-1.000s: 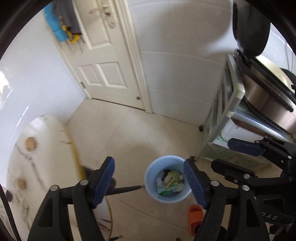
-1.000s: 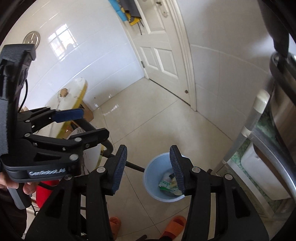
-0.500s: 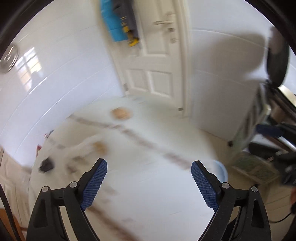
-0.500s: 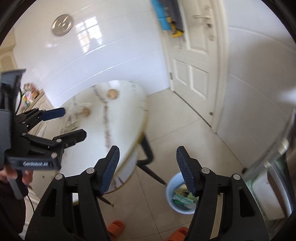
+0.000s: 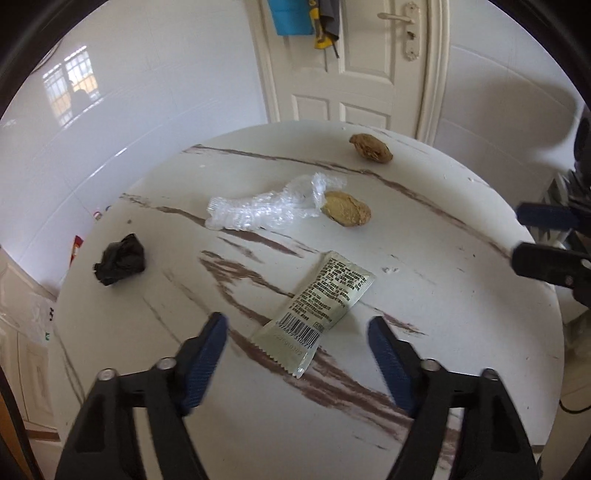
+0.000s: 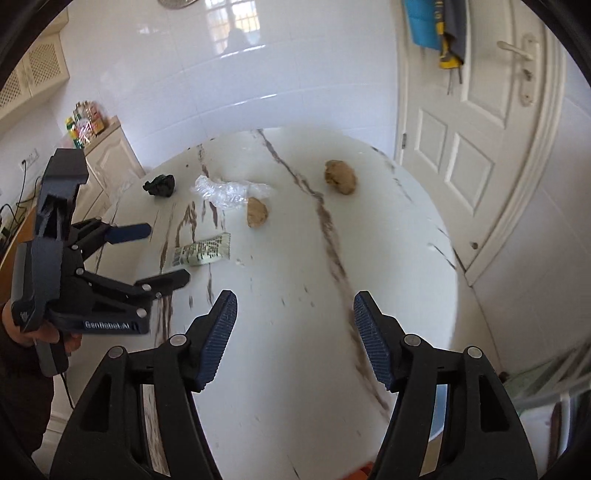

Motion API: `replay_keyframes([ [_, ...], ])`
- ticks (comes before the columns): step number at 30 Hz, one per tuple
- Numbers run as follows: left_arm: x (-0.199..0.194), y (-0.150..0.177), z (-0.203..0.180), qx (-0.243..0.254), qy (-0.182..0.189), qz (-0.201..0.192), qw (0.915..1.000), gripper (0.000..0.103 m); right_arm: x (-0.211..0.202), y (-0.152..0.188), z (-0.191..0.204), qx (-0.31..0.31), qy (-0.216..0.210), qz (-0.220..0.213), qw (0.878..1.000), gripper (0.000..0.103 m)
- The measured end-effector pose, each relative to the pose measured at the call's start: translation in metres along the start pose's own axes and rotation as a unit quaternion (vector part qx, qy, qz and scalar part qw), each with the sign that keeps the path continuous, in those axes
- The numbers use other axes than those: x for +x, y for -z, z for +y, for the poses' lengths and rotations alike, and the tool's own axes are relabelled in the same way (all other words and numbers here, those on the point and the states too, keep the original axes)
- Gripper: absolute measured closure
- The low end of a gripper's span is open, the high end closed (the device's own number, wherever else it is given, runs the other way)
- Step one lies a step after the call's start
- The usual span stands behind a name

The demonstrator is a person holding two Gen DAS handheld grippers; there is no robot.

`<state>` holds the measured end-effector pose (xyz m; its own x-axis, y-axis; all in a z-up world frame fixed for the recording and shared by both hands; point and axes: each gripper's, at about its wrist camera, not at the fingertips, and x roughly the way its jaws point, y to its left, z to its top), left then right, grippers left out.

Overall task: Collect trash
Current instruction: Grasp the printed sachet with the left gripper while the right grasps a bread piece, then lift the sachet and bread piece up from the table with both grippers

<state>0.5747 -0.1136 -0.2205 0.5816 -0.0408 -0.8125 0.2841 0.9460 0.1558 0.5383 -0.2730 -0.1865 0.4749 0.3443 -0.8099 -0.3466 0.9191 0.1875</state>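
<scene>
Trash lies on a round white marble table (image 5: 461, 302) (image 6: 295, 332). A pale green snack wrapper (image 5: 316, 312) (image 6: 202, 251) lies just beyond my left gripper (image 5: 297, 326), whose jaws are closing with nothing between them. Farther off are a crumpled clear plastic wrap (image 5: 269, 206) (image 6: 227, 192), a black wad (image 5: 120, 258) (image 6: 160, 184) and two brown lumps (image 5: 347, 208) (image 5: 371, 147) (image 6: 256, 212) (image 6: 340, 177). My right gripper (image 6: 295, 312) hangs open and empty over bare tabletop. In the right wrist view the left gripper (image 6: 162, 254) is at the left, above the green wrapper.
A white panelled door (image 5: 369, 59) (image 6: 480, 129) with hanging cloths (image 5: 295, 16) stands behind the table. White tiled walls surround it. A cream cabinet (image 6: 107, 155) with packets on top is at the left. A hand (image 6: 44, 332) holds the left gripper.
Both grippers swung away from the blue bin on the floor to above the table. The trash on the tabletop is now in view; the bin is not.
</scene>
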Motion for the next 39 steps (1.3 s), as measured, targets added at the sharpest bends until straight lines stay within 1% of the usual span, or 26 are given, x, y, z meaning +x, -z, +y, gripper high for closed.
replay_keyframes([
  [1, 0.005, -0.001, 0.001, 0.002, 0.010, 0.004, 0.9999, 0.045, 0.007, -0.005, 0.004, -0.003, 0.000, 0.004, 1.000, 0.040],
  [2, 0.006, -0.013, 0.014, 0.002, 0.022, -0.004, 0.9997, 0.048, 0.013, -0.010, 0.006, -0.005, -0.001, 0.006, 1.000, 0.040],
  [4, 0.010, -0.018, 0.020, 0.005, 0.044, -0.003, 0.9990, 0.056, 0.024, -0.018, 0.012, -0.007, -0.005, 0.010, 1.000, 0.040],
  [5, 0.011, -0.021, 0.024, 0.010, 0.053, -0.007, 0.9985, 0.064, 0.029, -0.022, 0.015, -0.010, -0.006, 0.011, 1.000, 0.040],
  [6, 0.012, -0.022, 0.024, 0.019, 0.058, -0.011, 0.9981, 0.074, 0.033, -0.026, 0.017, -0.012, -0.006, 0.012, 1.000, 0.040],
  [7, 0.013, -0.023, 0.025, 0.023, 0.061, -0.013, 0.9978, 0.077, 0.040, -0.031, 0.020, -0.015, -0.008, 0.015, 1.000, 0.040],
  [8, 0.013, -0.022, 0.026, 0.027, 0.059, -0.015, 0.9978, 0.086, 0.046, -0.035, 0.023, -0.017, -0.010, 0.017, 1.000, 0.040],
  [9, 0.013, -0.022, 0.028, 0.029, 0.061, -0.015, 0.9976, 0.093, 0.052, -0.039, 0.026, -0.019, -0.013, 0.019, 1.000, 0.040],
  [11, 0.011, -0.021, 0.035, 0.020, 0.058, -0.017, 0.9980, 0.098, 0.064, -0.047, 0.032, -0.024, -0.017, 0.025, 0.999, 0.040],
  [14, 0.007, -0.017, 0.050, -0.001, 0.049, -0.016, 0.9987, 0.100, 0.081, -0.056, 0.041, -0.032, -0.024, 0.032, 0.999, 0.040],
  [17, 0.001, -0.012, 0.067, -0.016, 0.056, -0.015, 0.9982, 0.101, 0.098, -0.064, 0.049, -0.044, -0.018, 0.041, 0.998, 0.041],
  [19, -0.004, -0.009, 0.076, -0.028, 0.057, -0.018, 0.9978, 0.101, 0.107, -0.068, 0.051, -0.049, -0.013, 0.047, 0.998, 0.046],
  [20, -0.007, -0.008, 0.078, -0.027, 0.060, -0.018, 0.9977, 0.102, 0.110, -0.069, 0.052, -0.049, -0.012, 0.047, 0.998, 0.051],
  [21, -0.009, -0.007, 0.081, -0.031, 0.060, -0.021, 0.9975, 0.102, 0.113, -0.069, 0.052, -0.049, -0.012, 0.051, 0.997, 0.057],
  [22, -0.012, -0.005, 0.083, -0.029, 0.090, -0.020, 0.9953, 0.102, 0.115, -0.070, 0.051, -0.049, -0.014, 0.053, 0.997, 0.062],
  [23, -0.016, -0.005, 0.083, -0.029, 0.091, -0.021, 0.9952, 0.102, 0.117, -0.070, 0.050, -0.050, -0.013, 0.056, 0.997, 0.070],
  [24, -0.019, -0.004, 0.082, -0.032, 0.090, -0.022, 0.9952, 0.102, 0.117, -0.069, 0.050, -0.053, -0.008, 0.056, 0.997, 0.081],
  [25, -0.021, -0.004, 0.081, -0.034, 0.090, -0.022, 0.9951, 0.102, 0.116, -0.068, 0.050, -0.059, -0.003, 0.054, 0.997, 0.084],
  [27, -0.025, -0.002, 0.080, -0.038, 0.099, -0.020, 0.9942, 0.102, 0.113, -0.065, 0.048, -0.059, -0.013, 0.053, 0.997, 0.085],
  [28, -0.030, -0.001, 0.078, -0.038, 0.109, -0.020, 0.9931, 0.102, 0.109, -0.061, 0.046, -0.058, -0.015, 0.054, 0.997, 0.085],
  [30, -0.036, 0.000, 0.077, -0.040, 0.110, -0.021, 0.9929, 0.103, 0.102, -0.056, 0.044, -0.057, -0.015, 0.052, 0.997, 0.085],
  [32, -0.042, 0.003, 0.073, -0.043, 0.110, -0.023, 0.9928, 0.103, 0.089, -0.048, 0.040, -0.052, -0.019, 0.045, 0.997, 0.085],
  [34, -0.053, 0.005, 0.067, -0.046, 0.118, -0.027, 0.9916, 0.103, 0.071, -0.040, 0.036, -0.046, -0.024, 0.034, 0.998, 0.085],
  [39, -0.084, 0.007, 0.041, -0.031, 0.122, -0.041, 0.9912, 0.103, 0.029, -0.017, 0.020, -0.024, -0.031, 0.010, 0.999, 0.085],
])
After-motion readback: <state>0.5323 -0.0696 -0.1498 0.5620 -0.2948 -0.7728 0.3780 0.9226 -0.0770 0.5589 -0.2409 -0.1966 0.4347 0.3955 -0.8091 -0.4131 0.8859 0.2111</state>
